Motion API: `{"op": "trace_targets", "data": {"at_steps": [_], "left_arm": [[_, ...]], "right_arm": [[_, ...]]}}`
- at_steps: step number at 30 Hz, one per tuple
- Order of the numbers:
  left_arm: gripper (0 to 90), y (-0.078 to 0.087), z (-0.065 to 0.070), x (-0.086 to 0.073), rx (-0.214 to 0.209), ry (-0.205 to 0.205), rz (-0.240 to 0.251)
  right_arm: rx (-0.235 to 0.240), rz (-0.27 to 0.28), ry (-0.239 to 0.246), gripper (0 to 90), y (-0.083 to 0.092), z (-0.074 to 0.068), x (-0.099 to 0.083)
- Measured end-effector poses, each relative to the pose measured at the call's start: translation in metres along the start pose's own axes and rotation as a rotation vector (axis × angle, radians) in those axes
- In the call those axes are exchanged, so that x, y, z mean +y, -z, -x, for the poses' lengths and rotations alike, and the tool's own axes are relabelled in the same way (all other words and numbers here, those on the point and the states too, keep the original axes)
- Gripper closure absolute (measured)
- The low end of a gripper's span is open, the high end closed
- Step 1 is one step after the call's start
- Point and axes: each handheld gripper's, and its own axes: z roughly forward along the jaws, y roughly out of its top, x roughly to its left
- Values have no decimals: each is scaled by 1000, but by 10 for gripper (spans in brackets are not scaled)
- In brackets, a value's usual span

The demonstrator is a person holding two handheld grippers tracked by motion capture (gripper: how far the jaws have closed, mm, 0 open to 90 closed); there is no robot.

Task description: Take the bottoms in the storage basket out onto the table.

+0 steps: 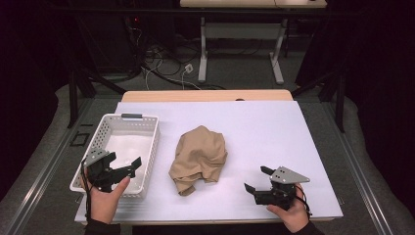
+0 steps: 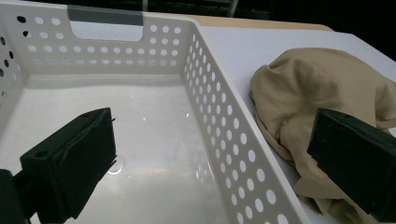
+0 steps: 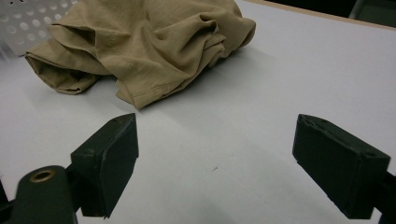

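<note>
A crumpled tan cloth [image 1: 198,156] lies in a heap on the white tabletop [image 1: 274,127], right of a white perforated basket [image 1: 129,117]. My left gripper [image 1: 125,159] is open above the basket's near right corner. In the left gripper view my left gripper [image 2: 210,154] straddles the basket's right wall [image 2: 210,107], one jaw over the bare basket floor and the other over the cloth [image 2: 317,88]. My right gripper [image 1: 256,178] stands open near the table's front right, nothing between its jaws. In the right gripper view my right gripper [image 3: 217,158] faces the cloth [image 3: 140,42], a short way off.
The basket has a grey handle [image 1: 131,116] on its far wall, and its corner [image 3: 23,23] appears behind the cloth. A wooden strip [image 1: 205,95] edges the table's far side. Beyond it are white desk legs [image 1: 203,54] and loose cables [image 1: 161,58] on the floor.
</note>
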Motion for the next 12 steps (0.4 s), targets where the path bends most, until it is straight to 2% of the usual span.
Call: {"op": "trace_targets", "data": {"at_steps": [12], "left_arm": [[10,3,-1,1,6,3,3]], "right_arm": [[-1,2,-2,141,0,0,0]]}}
